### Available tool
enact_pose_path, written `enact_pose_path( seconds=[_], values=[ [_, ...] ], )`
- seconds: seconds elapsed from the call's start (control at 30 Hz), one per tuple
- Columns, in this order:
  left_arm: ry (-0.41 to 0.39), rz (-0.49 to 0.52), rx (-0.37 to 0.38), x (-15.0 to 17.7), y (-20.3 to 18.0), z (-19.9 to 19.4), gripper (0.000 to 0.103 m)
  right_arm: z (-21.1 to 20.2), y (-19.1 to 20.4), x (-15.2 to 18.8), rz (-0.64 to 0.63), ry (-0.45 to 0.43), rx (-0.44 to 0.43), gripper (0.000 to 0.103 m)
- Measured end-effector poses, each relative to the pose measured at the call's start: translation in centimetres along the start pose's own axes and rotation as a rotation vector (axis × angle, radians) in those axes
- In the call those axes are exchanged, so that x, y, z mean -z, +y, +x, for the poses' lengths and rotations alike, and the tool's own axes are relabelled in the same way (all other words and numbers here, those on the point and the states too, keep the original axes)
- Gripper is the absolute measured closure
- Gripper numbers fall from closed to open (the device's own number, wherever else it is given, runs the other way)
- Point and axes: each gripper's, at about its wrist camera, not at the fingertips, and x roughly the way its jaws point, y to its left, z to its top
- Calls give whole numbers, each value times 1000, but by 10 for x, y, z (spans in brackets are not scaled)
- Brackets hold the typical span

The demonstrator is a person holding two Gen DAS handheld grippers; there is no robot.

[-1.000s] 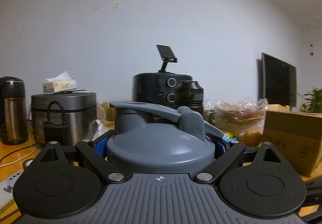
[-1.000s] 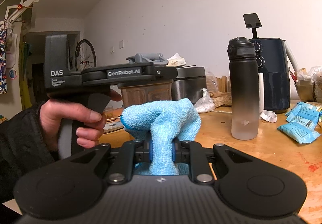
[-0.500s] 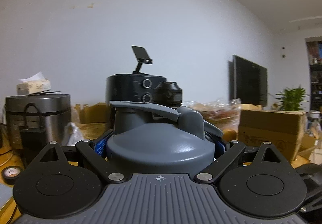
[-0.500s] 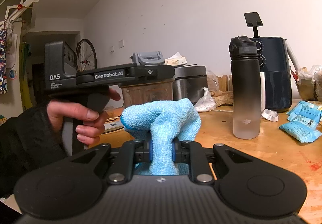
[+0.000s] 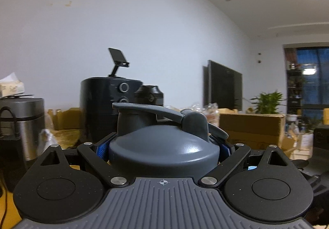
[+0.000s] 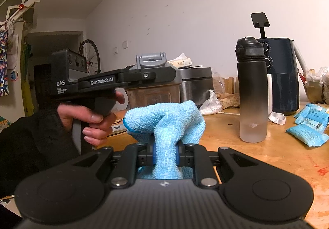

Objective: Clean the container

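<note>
Left claw (image 5: 163,146) grips the container (image 5: 162,146) by its lid, steadying it for wiping; right claw (image 6: 165,154) pinches a cloth (image 6: 164,124), bunched ready above the bench (image 6: 267,157).

The left gripper (image 6: 156,76), seen from the right wrist camera, reads "DAS" on its rear block and "GenRobot.AI" along its arm, smaller print beneath "DAS" is too fine to read, and the black-to-frosted water bottle (image 6: 253,93) bears a pale "dji" logo low down.
</note>
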Motion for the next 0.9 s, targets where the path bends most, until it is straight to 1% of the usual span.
enact_pose_path(
  seconds=[0.1,0.17,0.5,0.9],
  values=[
    [-4,-3,60,1,6,1,8,-1,1,0,-1,1,0,89],
    [1,-4,74,1,7,1,8,-1,1,0,-1,1,1,89],
    [11,-24,84,2,8,3,8,7,2,-2,-5,8,-10,89],
    [26,-30,86,0,10,5,8,29,1,-19,-23,8,-52,89]
  ],
)
